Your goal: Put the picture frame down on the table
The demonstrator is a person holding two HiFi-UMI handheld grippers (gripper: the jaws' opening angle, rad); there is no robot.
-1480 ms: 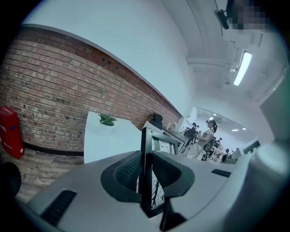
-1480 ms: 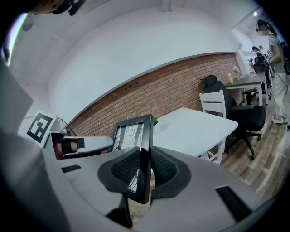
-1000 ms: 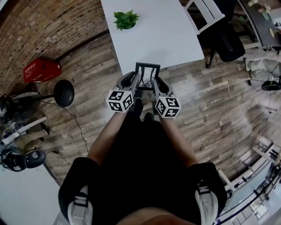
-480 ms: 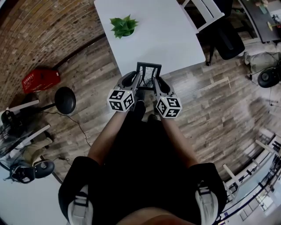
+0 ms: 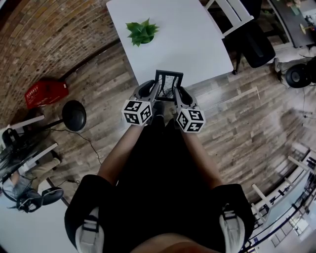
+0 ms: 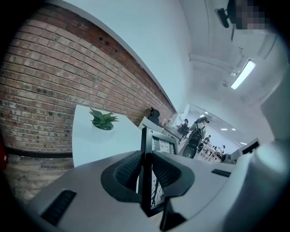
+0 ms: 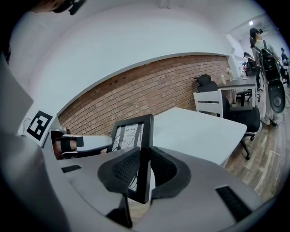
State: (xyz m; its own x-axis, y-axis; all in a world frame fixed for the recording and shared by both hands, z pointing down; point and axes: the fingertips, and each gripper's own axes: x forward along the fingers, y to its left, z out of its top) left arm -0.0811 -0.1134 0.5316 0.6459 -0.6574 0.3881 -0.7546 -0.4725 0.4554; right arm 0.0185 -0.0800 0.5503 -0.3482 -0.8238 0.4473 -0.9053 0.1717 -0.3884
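A green plant (image 5: 142,32) sits far back on the white table (image 5: 197,44), with a white chair (image 5: 228,14) beside it. At the table's near edge the thin black picture frame (image 5: 168,84), showing a black-and-white line print, is held upright. The left gripper (image 5: 156,92) and right gripper (image 5: 176,93) each pinch one side.

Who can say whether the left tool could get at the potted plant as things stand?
Probably not: the left tool is shut on the picture frame, as is the right tool, and the potted plant sits well back on the table.
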